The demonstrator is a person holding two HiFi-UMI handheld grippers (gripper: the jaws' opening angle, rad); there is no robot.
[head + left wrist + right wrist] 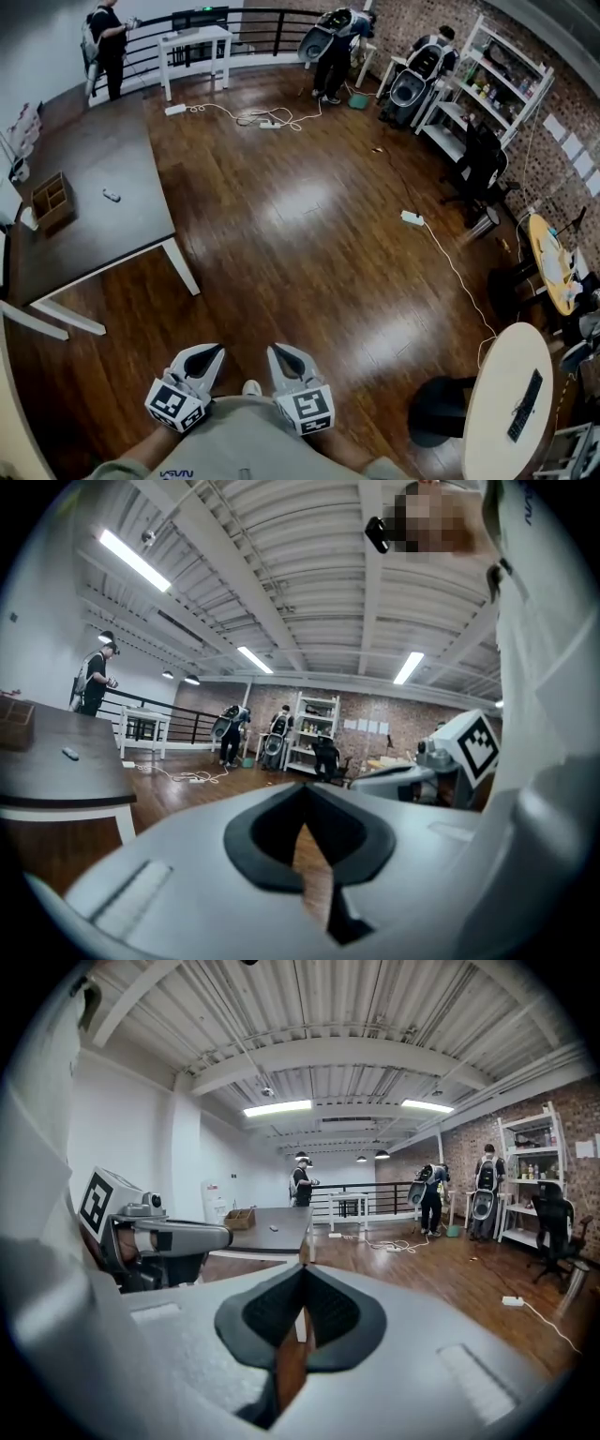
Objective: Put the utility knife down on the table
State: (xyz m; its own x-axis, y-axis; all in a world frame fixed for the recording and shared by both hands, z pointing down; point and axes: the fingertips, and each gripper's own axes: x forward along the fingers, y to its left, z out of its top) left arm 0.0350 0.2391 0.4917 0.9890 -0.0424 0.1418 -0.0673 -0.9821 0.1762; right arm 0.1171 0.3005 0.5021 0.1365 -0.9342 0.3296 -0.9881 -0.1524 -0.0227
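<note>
Right now we hold both grippers low and close to our body, side by side above the wooden floor (309,234), with their tips pointing forward. The left gripper (216,351) has its jaws together, the tips meeting and nothing between them. In the left gripper view only floor shows through the narrow slit below the dark pads. The right gripper (278,350) is closed the same way and is empty too. The 2 grippers sit near each other without touching, each with its marker cube toward us.

A dark table (103,150) with white legs stands well ahead of us on the left. On it lies a small pale object (111,196), apart from both grippers. It is too small for us to tell whether it is the utility knife. A wooden box (52,199) sits near it, closer to the table's left edge.

Further back, a white table (194,39) stands by a black railing (253,21), with 1 person (108,47) beside it. 2 more people (336,42) are near the white shelves (487,84) along the brick wall. A white power strip (412,218) lies on the floor, its cable running toward a round pale table (497,412) at our right.
</note>
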